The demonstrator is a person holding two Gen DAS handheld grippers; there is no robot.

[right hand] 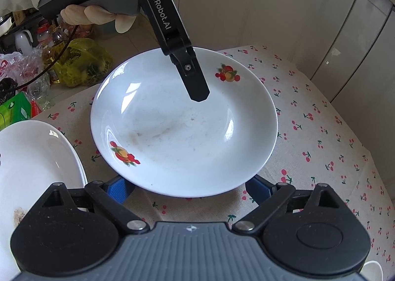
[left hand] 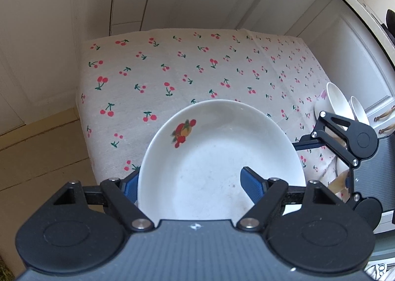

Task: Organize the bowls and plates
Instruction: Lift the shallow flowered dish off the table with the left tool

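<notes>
1. The white fruit-print plate [right hand: 184, 123] sits above the cherry-print tablecloth [right hand: 321, 133], tilted, at the centre of both views.
2. The left gripper [left hand: 195, 186] holds the plate by its rim, one blue pad [left hand: 253, 186] inside the dish, the other under the edge.
3. The right gripper [right hand: 188, 188] stands wide at 6 o'clock of the plate, its pads apart from the rim.
4. Another white plate [right hand: 32, 157] lies at 8 o'clock.
5. A gloved hand [right hand: 98, 13] grips the left handle at 11 o'clock.
</notes>
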